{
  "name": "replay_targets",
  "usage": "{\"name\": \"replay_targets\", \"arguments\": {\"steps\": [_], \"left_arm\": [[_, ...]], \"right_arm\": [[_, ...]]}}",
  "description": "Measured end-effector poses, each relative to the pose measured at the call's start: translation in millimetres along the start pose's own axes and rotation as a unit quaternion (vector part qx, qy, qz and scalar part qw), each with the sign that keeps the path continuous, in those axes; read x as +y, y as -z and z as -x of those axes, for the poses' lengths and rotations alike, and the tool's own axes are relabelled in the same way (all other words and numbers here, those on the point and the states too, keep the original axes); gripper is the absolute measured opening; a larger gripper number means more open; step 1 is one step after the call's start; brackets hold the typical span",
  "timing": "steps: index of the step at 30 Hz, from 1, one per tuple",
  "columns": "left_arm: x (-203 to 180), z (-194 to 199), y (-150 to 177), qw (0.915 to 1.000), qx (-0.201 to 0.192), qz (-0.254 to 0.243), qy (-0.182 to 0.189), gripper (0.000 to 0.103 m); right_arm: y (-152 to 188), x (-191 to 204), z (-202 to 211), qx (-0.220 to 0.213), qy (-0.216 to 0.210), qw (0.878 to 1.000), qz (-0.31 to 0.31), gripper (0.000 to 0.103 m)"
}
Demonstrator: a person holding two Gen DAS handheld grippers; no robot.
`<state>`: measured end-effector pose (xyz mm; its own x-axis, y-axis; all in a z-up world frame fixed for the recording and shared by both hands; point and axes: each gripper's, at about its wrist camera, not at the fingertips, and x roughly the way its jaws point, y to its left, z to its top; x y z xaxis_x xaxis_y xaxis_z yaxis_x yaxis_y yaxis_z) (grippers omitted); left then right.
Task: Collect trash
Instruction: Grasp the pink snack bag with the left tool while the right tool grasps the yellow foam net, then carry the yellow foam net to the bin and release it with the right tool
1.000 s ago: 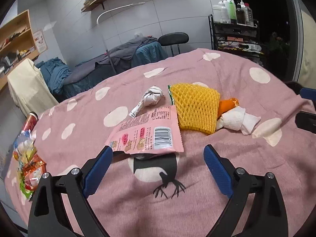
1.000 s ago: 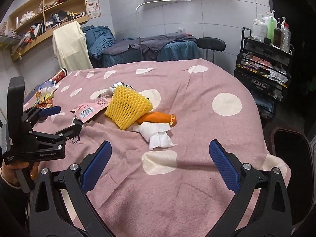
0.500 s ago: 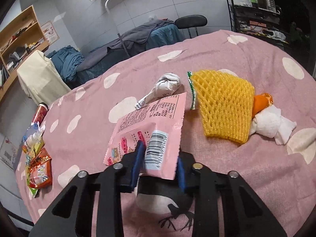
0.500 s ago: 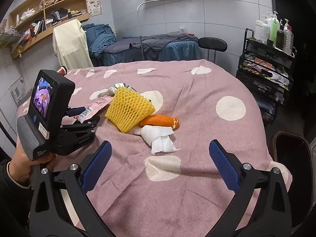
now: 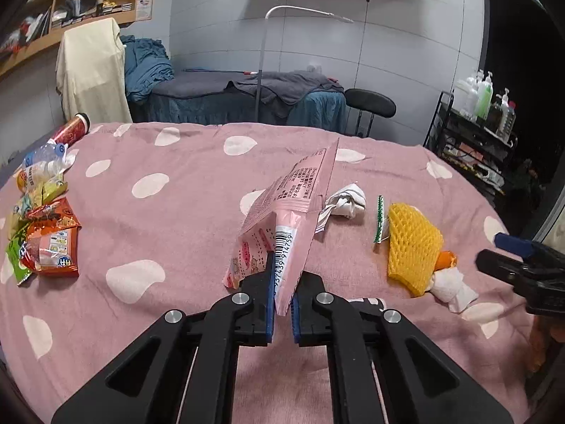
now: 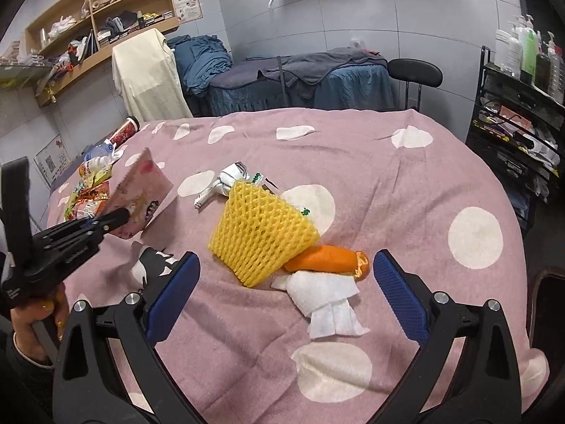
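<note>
Left gripper (image 5: 281, 304) fingers clamped on pink wrapper (image 5: 286, 226), lifted off tabletop (image 5: 183, 219); right gripper (image 6: 286, 293) gapes wide, empty.
Uncollected: yellow foam net (image 6: 261, 233), orange peel (image 6: 328, 259), tissue (image 6: 328, 304), crumpled paper (image 6: 229, 180).

Grey tiled walls (image 5: 406, 56) carry wooden shelves (image 6: 88, 10) above a blue-draped bed (image 5: 247, 102) and black stool (image 6: 415, 69).

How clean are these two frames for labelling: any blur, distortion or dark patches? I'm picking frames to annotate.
Left wrist view: sharp up close, the pink snack wrapper barcode is legible; fisheye bends the wall tiles, and the right edge is black. Right wrist view: the yellow foam fruit net is crisp under even indoor light; corners are vignetted, and the wrapper looks slightly soft.
</note>
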<state>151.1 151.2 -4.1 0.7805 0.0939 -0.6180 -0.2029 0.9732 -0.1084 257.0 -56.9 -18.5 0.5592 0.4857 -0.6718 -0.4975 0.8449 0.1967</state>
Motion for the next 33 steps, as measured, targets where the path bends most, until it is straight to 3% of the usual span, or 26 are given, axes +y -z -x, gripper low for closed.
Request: {"name": "replay_targets", "arguments": {"steps": [9, 11, 12, 14, 17, 23, 33], "left_arm": [[13.1, 41.0, 0.4, 0.9986, -0.041, 0.03, 0.017, 0.004], [14.6, 44.5, -0.2, 0.9984, -0.044, 0.031, 0.02, 0.004], [14.1, 46.0, -0.2, 0.9983, -0.046, 0.031, 0.021, 0.004], [15.8, 46.7, 0.8, 0.9981, -0.047, 0.031, 0.023, 0.004], [15.7, 47.8, 1.7, 0.9979, -0.048, 0.033, 0.029, 0.004], [3.2, 56.7, 2.8, 0.9967, -0.059, 0.023, 0.051, 0.004], [-23.9, 65.5, -0.9, 0.9905, -0.068, 0.018, 0.118, 0.004]], "right_arm": [[-21.8, -4.5, -69.4, 0.08, -0.006, 0.997, -0.017, 0.076], [-22.3, -8.7, -80.6, 0.095, -0.011, 0.995, -0.029, 0.056], [-21.6, -10.3, -84.8, 0.102, -0.018, 0.994, -0.036, 0.051], [-19.6, -10.5, -81.6, 0.093, -0.02, 0.995, -0.038, 0.033], [-18.4, -10.5, -71.8, 0.071, -0.018, 0.997, -0.037, 0.021], [-14.0, -8.3, -43.5, 0.037, -0.024, 0.998, -0.036, 0.019], [2.7, -15.6, 27.8, -0.034, -0.018, 0.998, -0.045, 0.019]]}}
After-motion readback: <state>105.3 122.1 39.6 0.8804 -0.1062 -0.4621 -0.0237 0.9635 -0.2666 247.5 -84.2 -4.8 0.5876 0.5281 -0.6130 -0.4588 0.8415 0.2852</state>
